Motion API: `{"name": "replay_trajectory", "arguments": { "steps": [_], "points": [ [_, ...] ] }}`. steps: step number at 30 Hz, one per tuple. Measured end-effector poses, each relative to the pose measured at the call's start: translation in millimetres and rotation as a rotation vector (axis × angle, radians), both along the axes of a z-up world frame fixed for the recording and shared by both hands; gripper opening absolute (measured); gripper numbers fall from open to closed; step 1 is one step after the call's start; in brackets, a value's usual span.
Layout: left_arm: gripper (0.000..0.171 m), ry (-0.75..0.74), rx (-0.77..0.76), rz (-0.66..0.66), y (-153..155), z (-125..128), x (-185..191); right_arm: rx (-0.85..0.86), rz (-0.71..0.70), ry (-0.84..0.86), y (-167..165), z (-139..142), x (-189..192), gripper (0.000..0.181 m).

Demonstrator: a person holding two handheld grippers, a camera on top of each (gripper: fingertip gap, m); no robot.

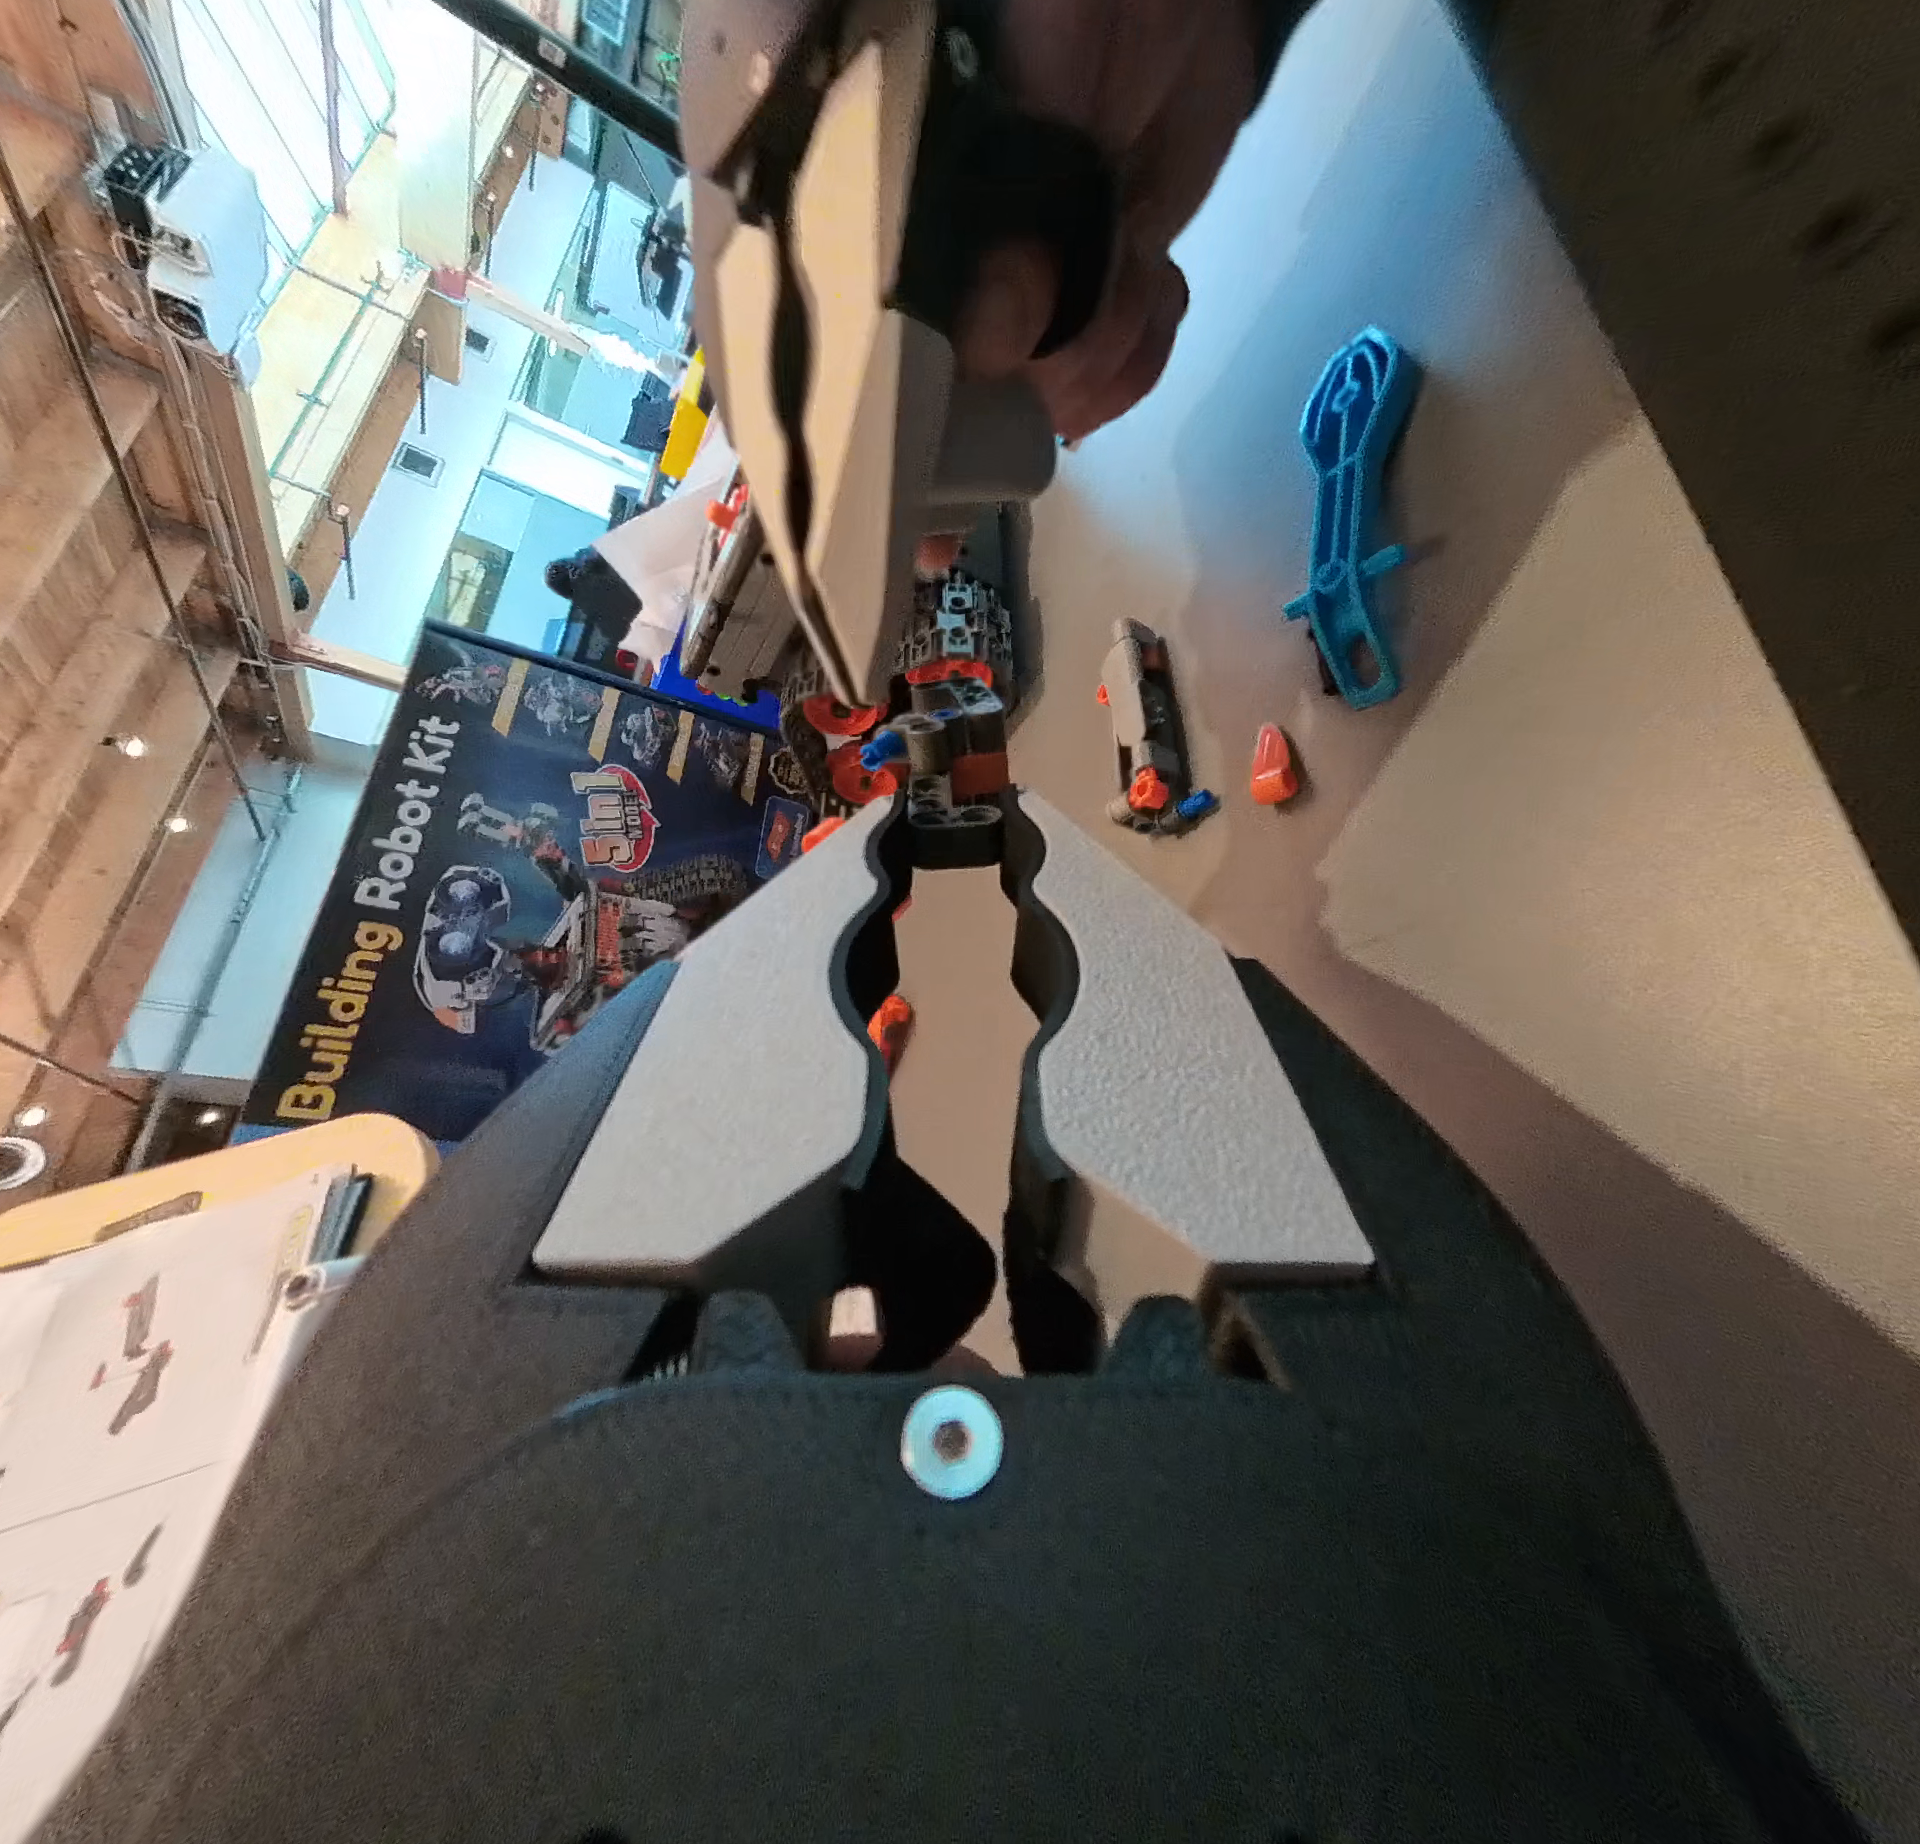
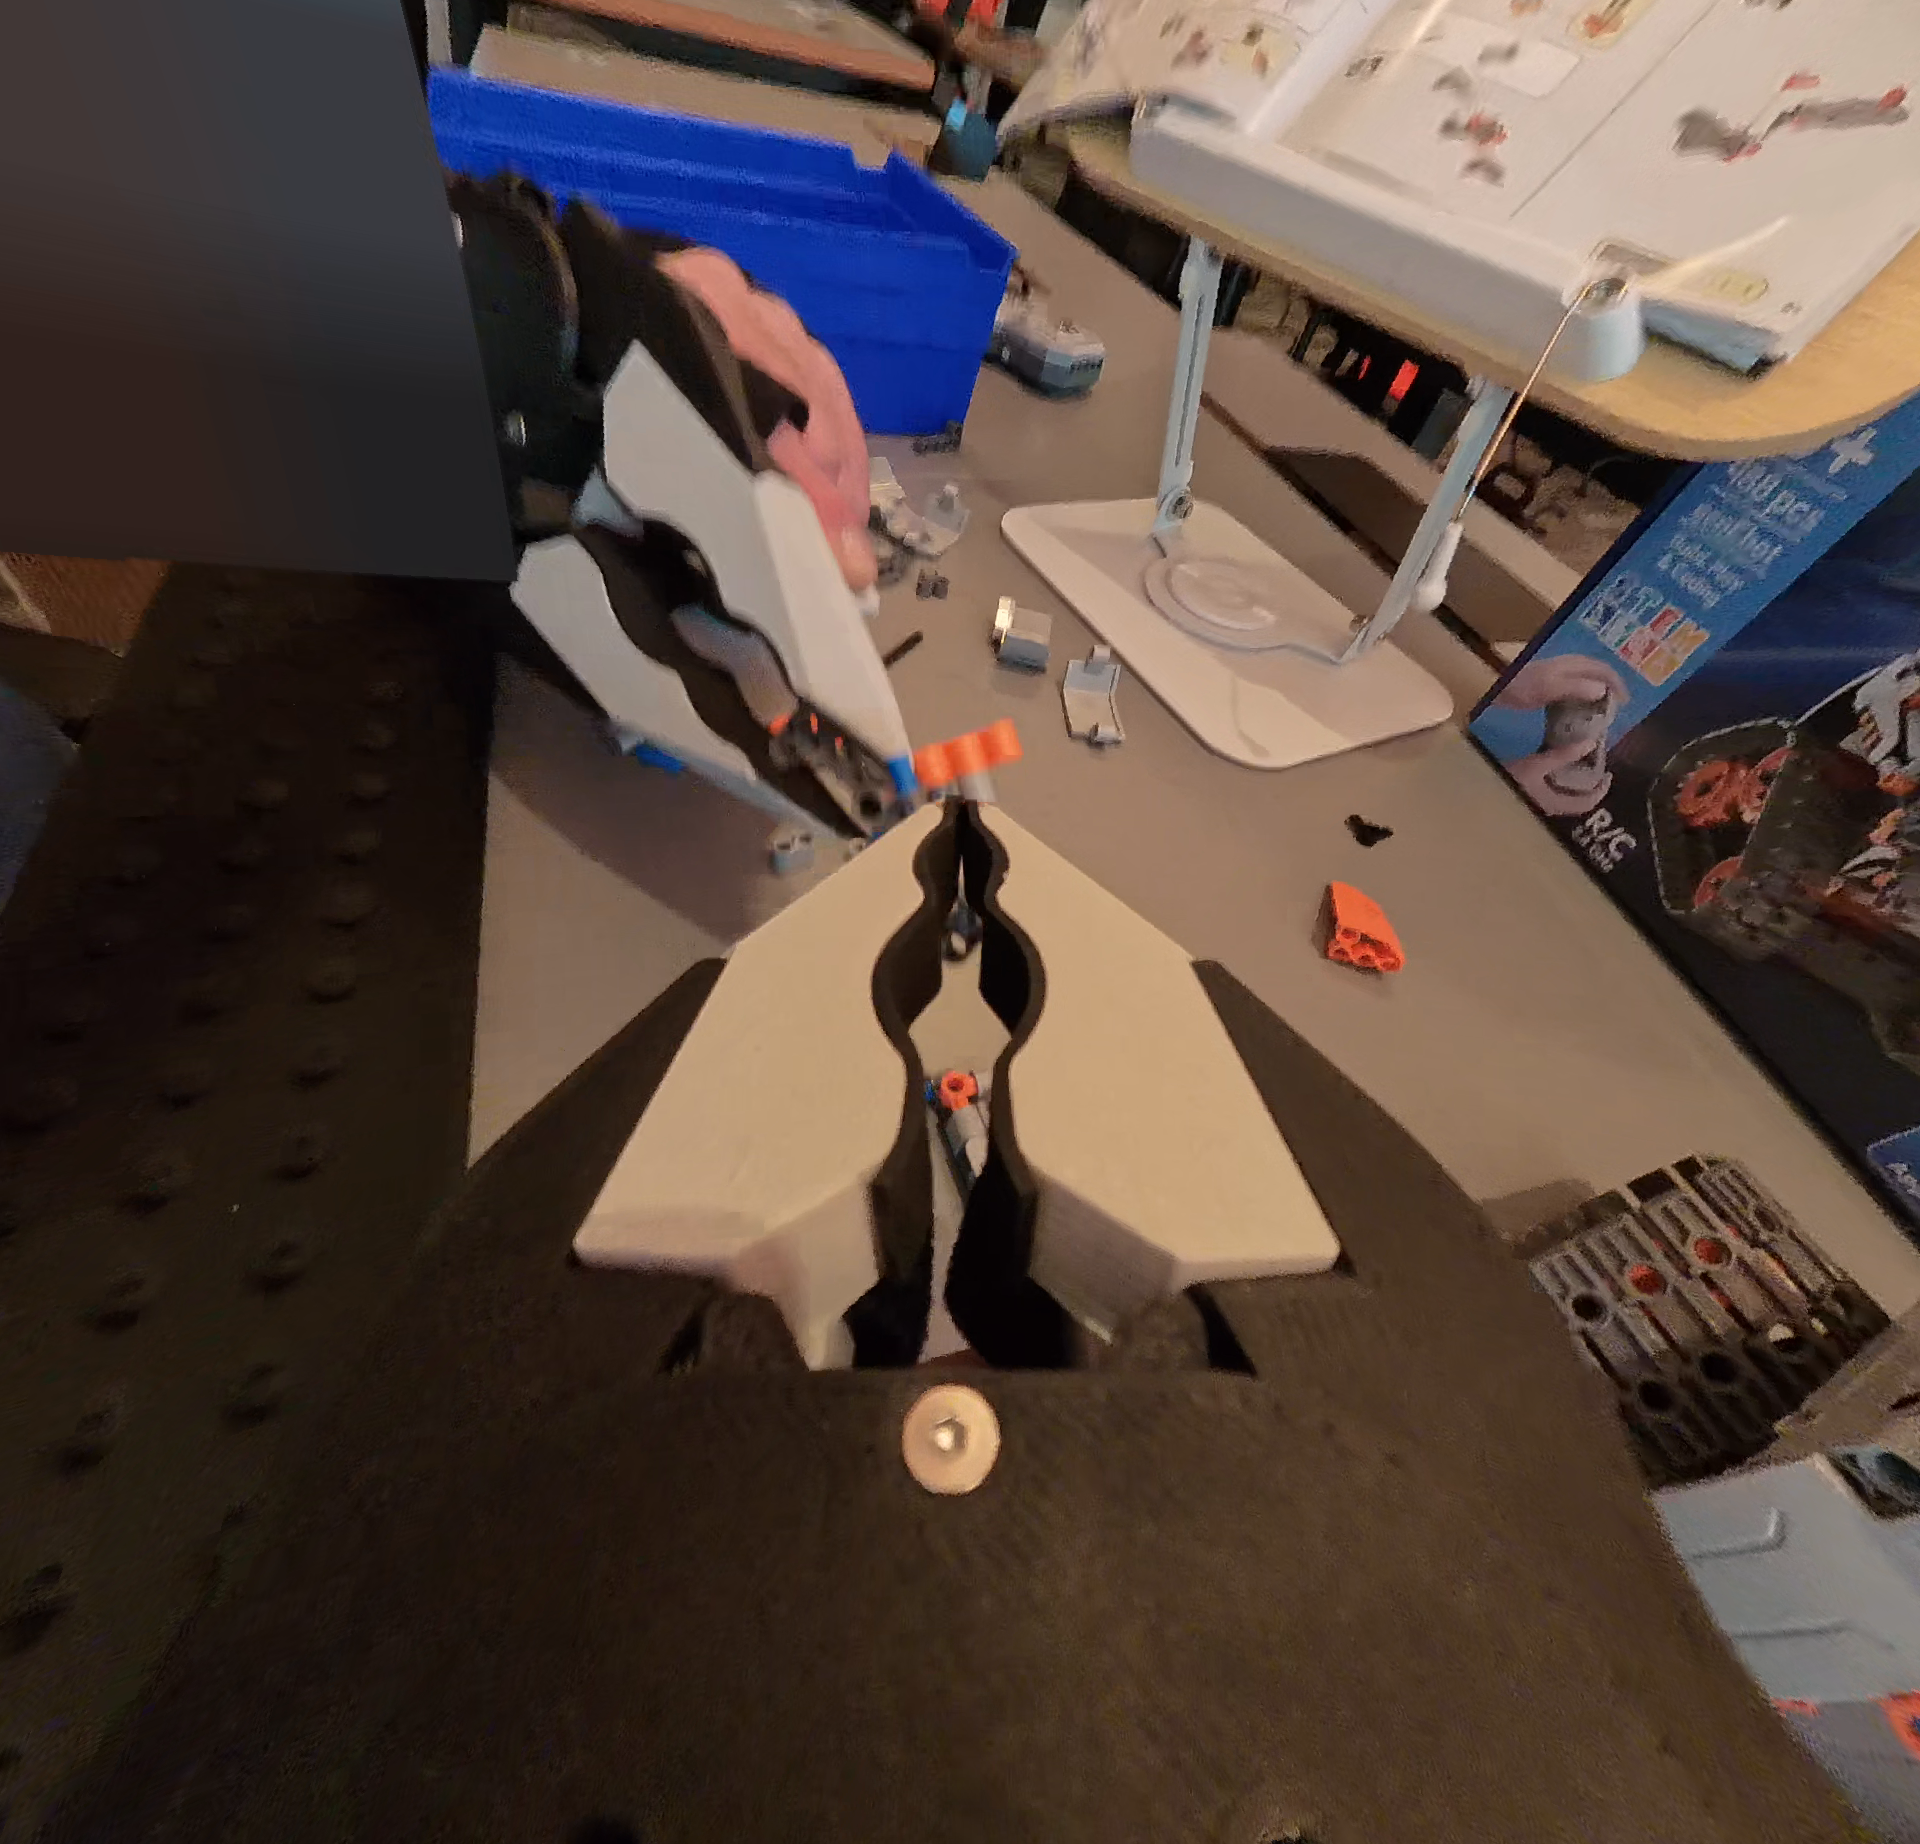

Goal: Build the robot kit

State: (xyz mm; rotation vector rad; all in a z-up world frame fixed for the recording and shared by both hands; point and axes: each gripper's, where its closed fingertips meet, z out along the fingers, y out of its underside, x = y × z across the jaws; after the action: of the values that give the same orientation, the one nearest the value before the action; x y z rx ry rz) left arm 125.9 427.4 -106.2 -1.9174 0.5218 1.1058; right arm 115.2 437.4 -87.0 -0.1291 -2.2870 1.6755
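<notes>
Left wrist view
Left hand-held gripper: narrowed onto the black end beam of a grey, black and orange brick assembly, holding it at the fingertips.
Assembly: it stretched straight ahead from the fingertips, long axis along the fingers, clear of the desk.
Right hand-held gripper: came in from above the assembly, tips nearly together and touching its far orange part.
Around the assembly: blue lever tool, small grey sub-build and orange wedge lay on the desk to one side; kit box on the other.

Right wrist view
Right hand-held gripper: pinched almost closed on a short grey-and-orange pin piece.
Left hand-held gripper: just beside the pin piece, gripping the dark assembly; tips nearly met.
Beyond the pin piece: white stand, blue bin.
</notes>
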Motion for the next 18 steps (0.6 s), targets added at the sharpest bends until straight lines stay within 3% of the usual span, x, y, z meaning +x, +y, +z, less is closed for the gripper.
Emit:
{"name": "replay_trajectory", "arguments": {
  "steps": [7,9,13,16,18],
  "points": [
    [0.014,0.050,-0.025,-0.049,3,-3,8,0.022,0.060,-0.037,1,-5,6,0.001],
    [0.014,0.058,-0.028,-0.060,4,-4,10,0.042,0.081,-0.024,2,-6,9,0.019],
    [0.014,0.031,-0.005,-0.045,7,1,9,0.099,0.129,0.027,1,-11,20,0.032],
    [0.014,0.040,0.000,-0.029,9,2,9,0.106,0.084,0.066,-5,-13,17,0.015],
    [0.014,0.027,0.018,-0.025,9,4,8,0.080,0.087,0.046,-5,-11,16,0.014]
  ]
}}
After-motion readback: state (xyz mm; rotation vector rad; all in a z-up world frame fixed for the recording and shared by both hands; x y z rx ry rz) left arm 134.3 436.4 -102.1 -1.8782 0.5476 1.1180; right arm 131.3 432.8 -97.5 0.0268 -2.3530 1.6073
